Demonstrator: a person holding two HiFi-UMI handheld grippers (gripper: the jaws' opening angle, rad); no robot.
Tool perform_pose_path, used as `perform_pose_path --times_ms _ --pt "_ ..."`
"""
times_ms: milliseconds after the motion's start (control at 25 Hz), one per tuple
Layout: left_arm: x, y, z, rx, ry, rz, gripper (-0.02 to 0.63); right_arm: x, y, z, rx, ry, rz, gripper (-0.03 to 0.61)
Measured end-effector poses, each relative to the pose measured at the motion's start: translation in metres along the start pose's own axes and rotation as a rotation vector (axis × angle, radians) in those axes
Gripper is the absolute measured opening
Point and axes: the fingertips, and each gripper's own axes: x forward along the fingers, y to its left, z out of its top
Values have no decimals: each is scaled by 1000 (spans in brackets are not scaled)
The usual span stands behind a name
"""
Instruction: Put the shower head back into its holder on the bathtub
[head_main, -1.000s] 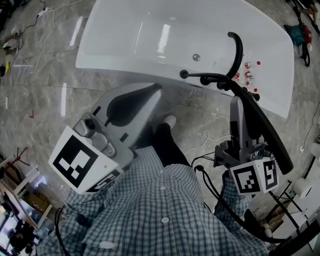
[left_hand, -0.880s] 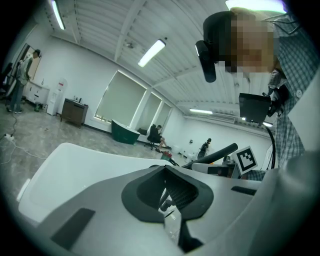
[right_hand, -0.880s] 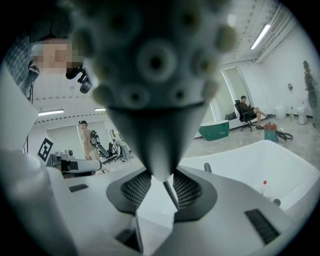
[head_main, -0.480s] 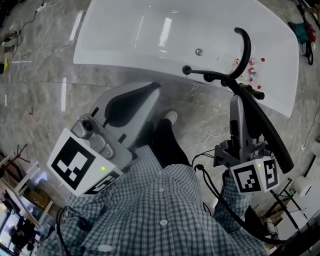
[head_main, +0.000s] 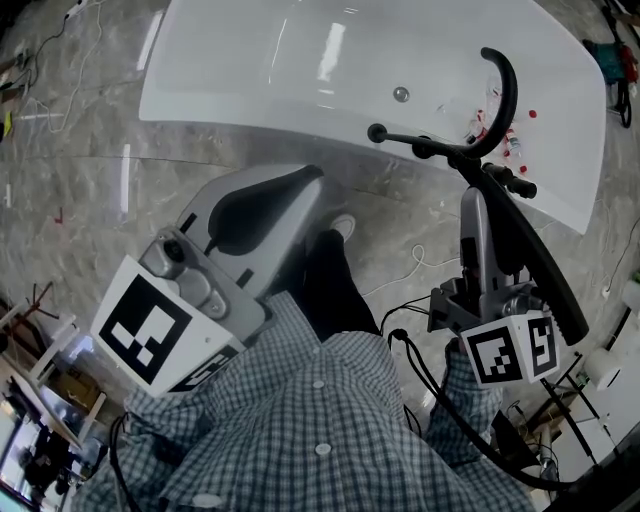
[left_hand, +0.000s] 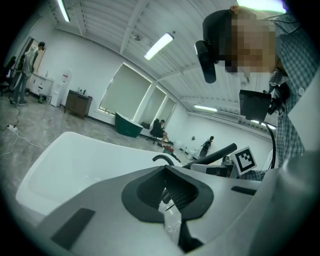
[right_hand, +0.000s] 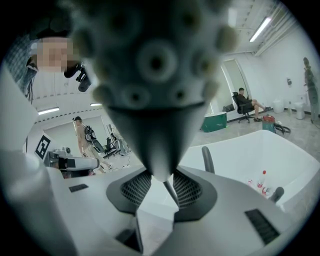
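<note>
The white bathtub (head_main: 300, 140) lies ahead, across the top of the head view. On its near right rim stands a black tap fitting with a curved spout (head_main: 507, 90) and a side arm (head_main: 415, 143). My right gripper (head_main: 476, 205) is shut on the black shower head (head_main: 535, 265), whose long handle slants back past the marker cube. The head's nozzle face (right_hand: 155, 65) fills the top of the right gripper view, and its neck runs down between the jaws. My left gripper (head_main: 312, 178) hangs short of the tub, jaws together, holding nothing.
Small red-capped bottles (head_main: 508, 140) stand on the tub rim by the spout. A black hose (head_main: 440, 400) loops down by my right side. A white cable (head_main: 405, 285) and my shoe (head_main: 341, 232) lie on the marble floor before the tub. People sit and walk far off.
The tub and tap fitting have slid a little up and to the right in the head view. Both grippers keep their places in the frame, the right one still holding the shower head.
</note>
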Motion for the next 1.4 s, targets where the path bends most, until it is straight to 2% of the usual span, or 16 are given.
perform_pose_path --times_ms 920,1160,1400 --pt "26 27 -42 -62 34 -5 9 36 -16 -50 36 69 4 127" --pt "36 32 -50 -55 27 -17 9 49 -25 -64 35 84 14 127" --pt "43 38 -68 -99 58 6 9 61 -32 -83 29 105 30 127"
